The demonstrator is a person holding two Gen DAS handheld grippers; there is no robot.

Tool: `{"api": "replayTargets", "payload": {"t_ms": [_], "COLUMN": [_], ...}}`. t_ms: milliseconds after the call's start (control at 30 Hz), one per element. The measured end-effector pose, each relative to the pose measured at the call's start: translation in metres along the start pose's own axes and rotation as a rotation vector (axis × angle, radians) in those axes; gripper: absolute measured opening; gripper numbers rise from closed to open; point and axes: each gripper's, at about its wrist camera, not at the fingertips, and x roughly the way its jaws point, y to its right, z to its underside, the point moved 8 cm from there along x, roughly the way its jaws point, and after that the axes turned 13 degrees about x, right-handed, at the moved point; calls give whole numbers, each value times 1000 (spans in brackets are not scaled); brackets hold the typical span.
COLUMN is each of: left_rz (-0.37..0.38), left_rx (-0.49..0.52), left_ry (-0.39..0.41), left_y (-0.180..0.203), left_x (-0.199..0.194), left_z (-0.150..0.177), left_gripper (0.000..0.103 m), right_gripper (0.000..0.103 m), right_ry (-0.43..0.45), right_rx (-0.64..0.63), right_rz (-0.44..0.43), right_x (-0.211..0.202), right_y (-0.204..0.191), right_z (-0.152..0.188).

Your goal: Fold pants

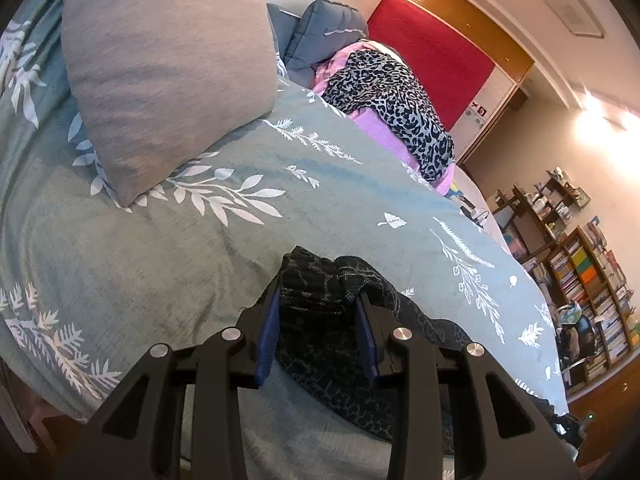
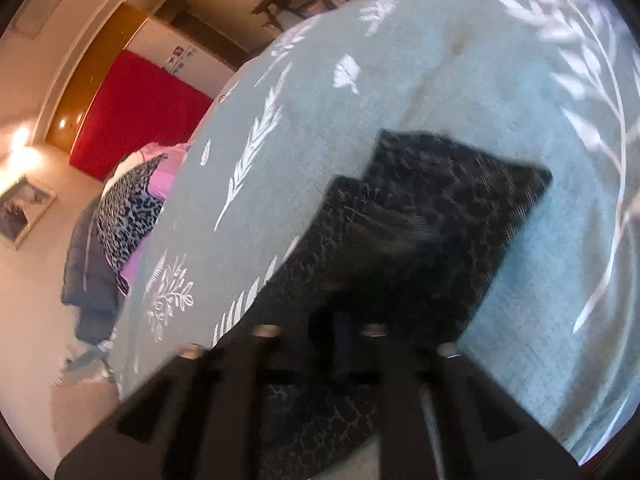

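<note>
The pants are dark with a faint leopard pattern and lie on a teal leaf-print bedspread. In the left wrist view my left gripper has its blue pads pressed on a bunched fold of the pants, which trail off to the lower right. The right wrist view is blurred. There the pants lie partly doubled over on the bedspread, and dark cloth rises to my right gripper. Its fingers stand close together on that cloth, and their tips are lost in the dark fabric.
A grey pillow rests on the bed at the upper left. A pile with a leopard-print garment over pink cloth lies at the bed's far edge, also seen as the leopard-print pile. Bookshelves stand beyond the bed's right edge.
</note>
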Motion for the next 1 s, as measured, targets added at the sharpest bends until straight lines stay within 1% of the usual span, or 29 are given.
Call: {"api": "replayTargets", "payload": {"t_ms": [100, 200, 300, 367, 433, 467, 500, 567, 600, 667, 700, 733, 767, 800, 933, 1000], "left_rz": [0, 10, 22, 28, 32, 20, -7, -35, -45, -57, -67, -75, -88, -97, -94, -95], "left_rx": [18, 31, 74, 95, 100, 109, 120, 123, 125, 136, 147, 168, 186, 206, 257, 270], "left_ry": [5, 5, 4, -5, -26, -47, -78, -126, -163, -206, -217, -222, -219, -210, -191, -194], "left_y": [6, 14, 26, 30, 29, 27, 21, 12, 6, -1, -4, -5, -6, -6, -3, -6], "left_x": [1, 0, -5, -8, -6, -3, 5, 19, 29, 38, 40, 41, 40, 37, 27, 25], "left_z": [-7, -9, -4, 5, 19, 29, 41, 60, 72, 85, 89, 92, 92, 91, 86, 87], "left_gripper": [35, 35, 35, 35, 35, 35, 35, 35, 36, 38, 39, 46, 50, 54, 64, 68], "right_gripper": [4, 4, 4, 4, 4, 4, 4, 4, 4, 5, 10, 13, 16, 22, 38, 39], "right_ry": [41, 77, 134, 155, 138, 118, 98, 58, 48, 40, 42, 47, 55, 63, 133, 152], "right_rx": [-74, -87, -93, -101, -87, -78, -69, -58, -48, -14, -6, -13, -34, -55, -119, -115], "right_rz": [-11, -34, -58, -36, 10, 44, 68, 95, 106, 86, 75, 73, 84, 98, 135, 143], "right_x": [-11, -26, -53, -65, -60, -53, -46, -31, -26, -22, -24, -26, -29, -33, -53, -60], "right_y": [-20, -35, -43, -33, -9, 6, 19, 41, 51, 63, 64, 64, 62, 62, 50, 48], "right_z": [-14, -30, -46, -53, -55, -53, -51, -43, -41, -37, -37, -37, -38, -38, -39, -37]}}
